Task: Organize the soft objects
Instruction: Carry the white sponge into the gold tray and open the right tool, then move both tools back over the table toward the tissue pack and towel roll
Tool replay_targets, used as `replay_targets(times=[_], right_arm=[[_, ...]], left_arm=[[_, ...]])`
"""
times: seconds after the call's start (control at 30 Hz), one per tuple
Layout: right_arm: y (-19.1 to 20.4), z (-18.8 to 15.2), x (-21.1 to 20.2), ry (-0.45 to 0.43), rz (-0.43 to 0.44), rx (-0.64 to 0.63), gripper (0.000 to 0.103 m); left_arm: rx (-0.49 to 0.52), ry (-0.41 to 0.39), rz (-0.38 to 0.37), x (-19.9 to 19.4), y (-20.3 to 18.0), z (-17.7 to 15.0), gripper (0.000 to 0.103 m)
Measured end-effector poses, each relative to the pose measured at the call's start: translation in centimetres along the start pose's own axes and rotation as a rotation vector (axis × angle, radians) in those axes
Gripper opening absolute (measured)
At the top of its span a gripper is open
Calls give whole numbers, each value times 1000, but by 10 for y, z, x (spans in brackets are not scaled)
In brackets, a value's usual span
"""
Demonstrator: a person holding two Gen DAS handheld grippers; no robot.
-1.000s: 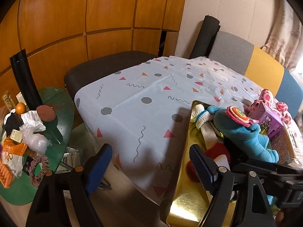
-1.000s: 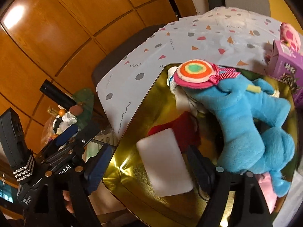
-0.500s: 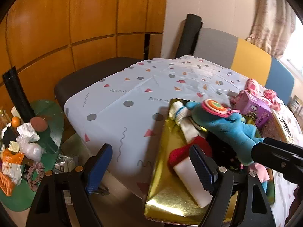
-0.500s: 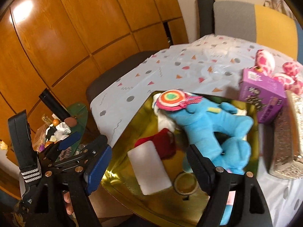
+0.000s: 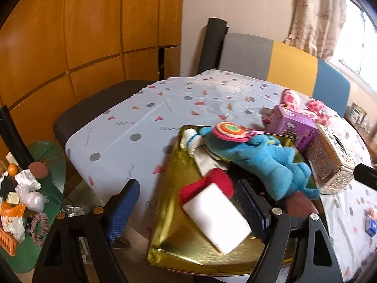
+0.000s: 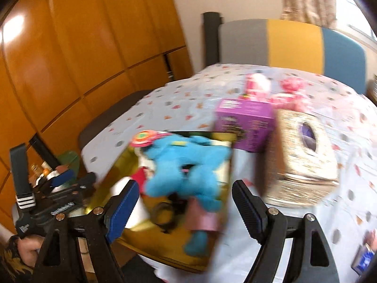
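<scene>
A gold tray (image 5: 179, 243) sits at the table's near edge. In it lie a blue plush toy (image 5: 261, 158) with a round striped lollipop (image 5: 229, 131), a white sponge block (image 5: 218, 219), a red cloth (image 5: 216, 181) and a white sock (image 5: 192, 139). My left gripper (image 5: 188, 210) is open and empty, above the tray's near end. My right gripper (image 6: 183, 210) is open and empty, pulled back above the blurred tray (image 6: 122, 162) and the plush (image 6: 186, 167). A pink spotted plush (image 5: 292, 99) lies farther back.
A purple box (image 5: 292, 125) and a glittery tissue box (image 5: 329, 158) stand right of the tray on the patterned tablecloth (image 5: 165, 108). A green side table (image 5: 49, 165) with clutter is at the left. A chair (image 5: 282, 63) stands behind the table.
Both grippers have pulled back and swung right, so more of the table and the boxes come into view. The right wrist view is now motion-blurred. Both stay open and empty.
</scene>
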State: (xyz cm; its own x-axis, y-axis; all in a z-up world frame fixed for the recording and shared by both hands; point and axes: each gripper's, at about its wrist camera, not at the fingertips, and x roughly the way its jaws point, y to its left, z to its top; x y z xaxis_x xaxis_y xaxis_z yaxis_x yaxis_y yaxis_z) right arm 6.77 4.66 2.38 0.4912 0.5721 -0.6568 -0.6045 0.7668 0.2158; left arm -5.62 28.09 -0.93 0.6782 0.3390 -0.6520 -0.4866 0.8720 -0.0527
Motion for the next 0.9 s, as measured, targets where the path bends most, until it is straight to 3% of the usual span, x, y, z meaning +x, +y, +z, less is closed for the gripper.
replay_targets(times=[0.37, 0.9], right_arm=[[-120, -28, -65, -43, -231, 225, 82], [-223, -79, -158, -146, -455, 517, 82]], left_arm=[[99, -13, -91, -12, -47, 0, 84], [354, -44, -308, -41, -148, -11, 84]])
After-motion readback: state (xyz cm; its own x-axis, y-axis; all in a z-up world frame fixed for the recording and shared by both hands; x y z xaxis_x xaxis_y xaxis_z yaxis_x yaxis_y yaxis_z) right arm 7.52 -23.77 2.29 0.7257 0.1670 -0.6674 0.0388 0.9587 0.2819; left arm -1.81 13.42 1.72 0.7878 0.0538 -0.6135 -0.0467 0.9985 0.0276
